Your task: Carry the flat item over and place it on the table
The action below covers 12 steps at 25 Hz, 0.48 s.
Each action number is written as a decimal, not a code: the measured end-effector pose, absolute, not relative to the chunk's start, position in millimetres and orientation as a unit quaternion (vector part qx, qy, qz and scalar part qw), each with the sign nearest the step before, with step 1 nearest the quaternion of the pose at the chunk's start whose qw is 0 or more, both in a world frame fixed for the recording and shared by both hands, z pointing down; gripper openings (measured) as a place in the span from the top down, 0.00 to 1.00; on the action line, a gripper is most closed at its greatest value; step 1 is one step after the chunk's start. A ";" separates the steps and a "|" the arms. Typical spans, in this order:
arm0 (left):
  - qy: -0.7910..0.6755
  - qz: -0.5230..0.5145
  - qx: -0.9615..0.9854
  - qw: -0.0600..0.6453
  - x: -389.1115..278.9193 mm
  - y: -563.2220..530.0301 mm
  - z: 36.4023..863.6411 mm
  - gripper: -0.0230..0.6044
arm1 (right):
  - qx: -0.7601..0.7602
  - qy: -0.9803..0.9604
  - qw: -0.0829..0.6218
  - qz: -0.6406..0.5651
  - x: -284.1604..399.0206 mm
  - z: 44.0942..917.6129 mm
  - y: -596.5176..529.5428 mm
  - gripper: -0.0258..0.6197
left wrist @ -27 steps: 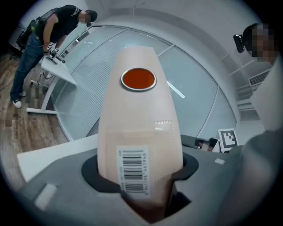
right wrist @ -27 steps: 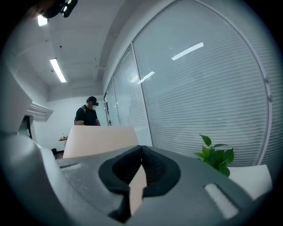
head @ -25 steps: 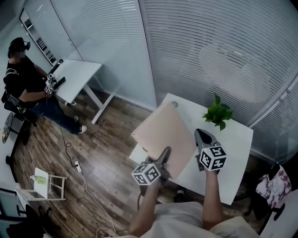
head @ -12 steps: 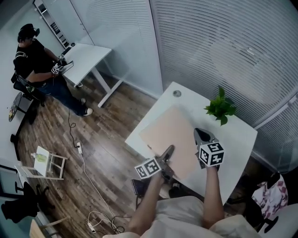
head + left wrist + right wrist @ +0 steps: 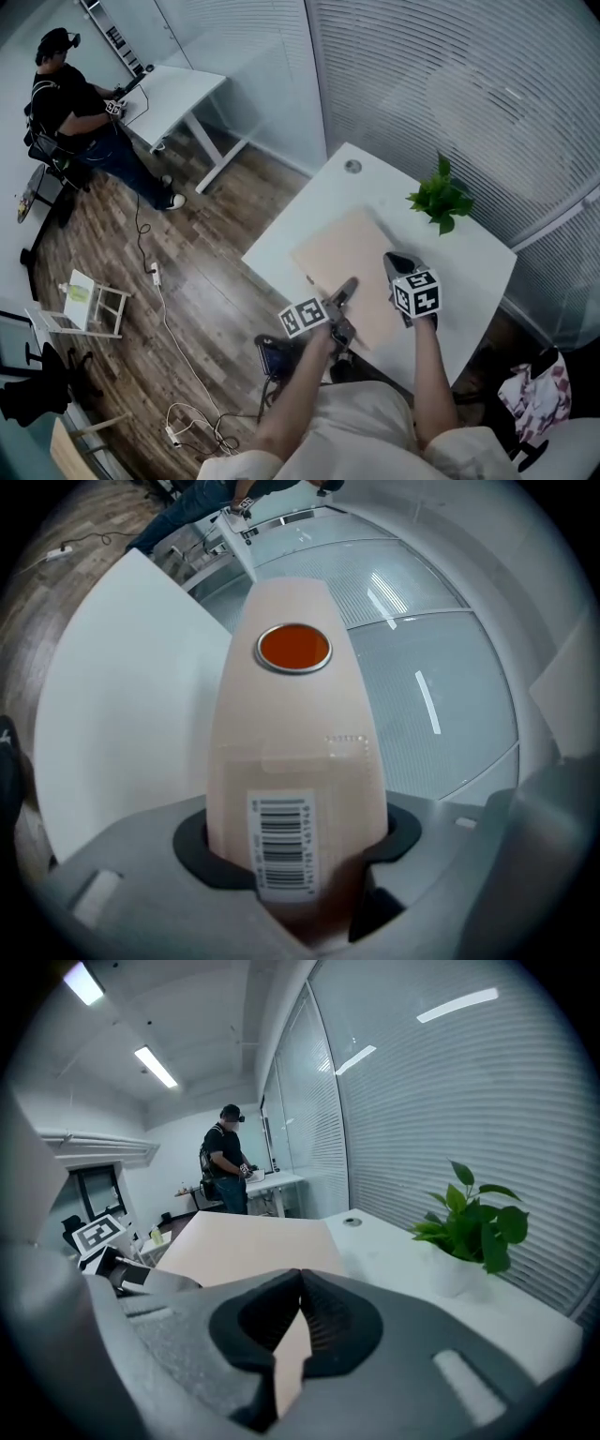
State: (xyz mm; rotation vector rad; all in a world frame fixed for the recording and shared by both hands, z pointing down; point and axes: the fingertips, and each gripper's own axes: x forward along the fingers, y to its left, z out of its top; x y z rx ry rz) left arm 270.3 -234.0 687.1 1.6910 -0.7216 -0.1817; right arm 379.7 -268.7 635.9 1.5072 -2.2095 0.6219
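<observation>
Left claw (image 5: 348,287) clenched on near edge of flat beige rectangular board (image 5: 352,255), low over white worktop (image 5: 305,225). Right claw (image 5: 394,263) closed, empty, above board. Placement step, likely; next: settle board flat, release left.

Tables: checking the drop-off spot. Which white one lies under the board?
The near table with the potted plant; the far table stands beside a person.

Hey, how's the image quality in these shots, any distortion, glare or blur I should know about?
Left gripper view: fisheye bulges the flat board into a bullet shape, yet its barcode label is sharp. Right gripper view: ceiling lights glare as streaks on the blinds. Head view: the wide lens bends the blinds into arcs.
</observation>
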 end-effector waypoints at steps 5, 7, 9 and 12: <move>-0.296 -0.072 0.709 0.636 283.6 -223.0 709.2 0.50 | 0.525 -0.784 0.238 0.229 381.9 668.3 -260.1 0.96; -0.295 -0.078 0.698 0.648 282.0 -223.8 714.8 0.50 | 0.521 -0.782 0.257 0.224 381.1 677.0 -261.3 0.96; -0.295 -0.081 0.688 0.658 279.3 -222.0 721.6 0.50 | 0.514 -0.781 0.275 0.223 378.1 687.1 -261.5 0.96; -0.293 -0.085 0.680 0.667 279.3 -219.7 727.6 0.50 | 0.502 -0.782 0.299 0.218 374.4 698.2 -264.7 0.96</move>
